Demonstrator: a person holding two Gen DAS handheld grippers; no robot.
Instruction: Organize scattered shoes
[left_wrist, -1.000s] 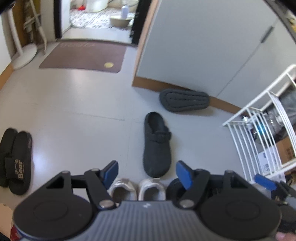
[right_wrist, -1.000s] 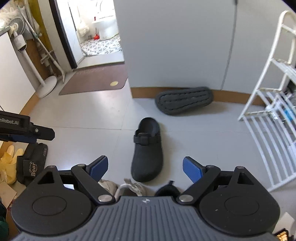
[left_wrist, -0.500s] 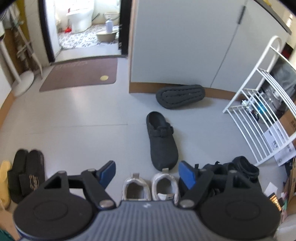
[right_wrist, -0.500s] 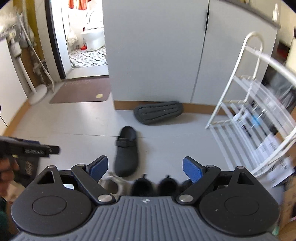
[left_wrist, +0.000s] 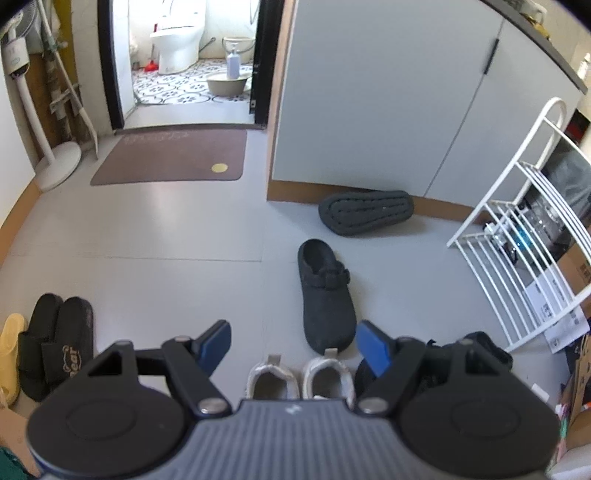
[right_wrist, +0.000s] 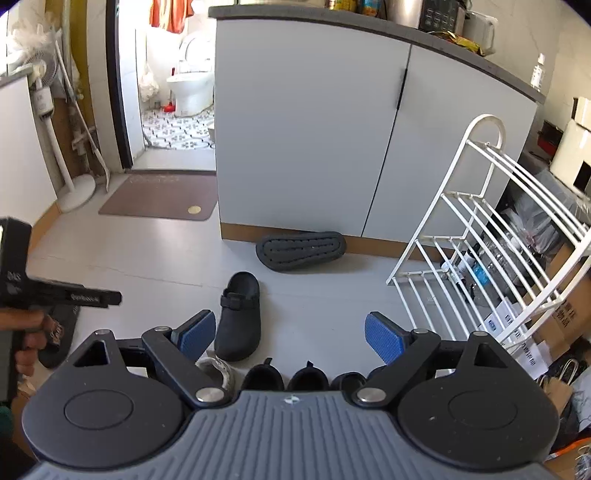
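Both cameras now take in more of the room than a second ago: the right gripper (right_wrist: 290, 336) has lifted away from the floor, so the cabinet top has come into view, and the left gripper (left_wrist: 293, 345) has drawn back a little with its jaws just opened a touch wider. Fingers on both stand apart with nothing between them.

Just below the left gripper sits the white pair (left_wrist: 299, 380), heels toward the camera, with black shoes (right_wrist: 284, 376) lined up to its right. Two strays remain: the upright dark clog (left_wrist: 325, 295), just beyond that row, and its mate (left_wrist: 365, 212), farther off, tipped on its side against the cabinet (left_wrist: 369, 103) base with its sole facing out.

Likely next is the near clog. Come down over its heel end, fingers straddling the opening's rim, close firmly, then set it in line beside the row. The tipped one needs turning upright.
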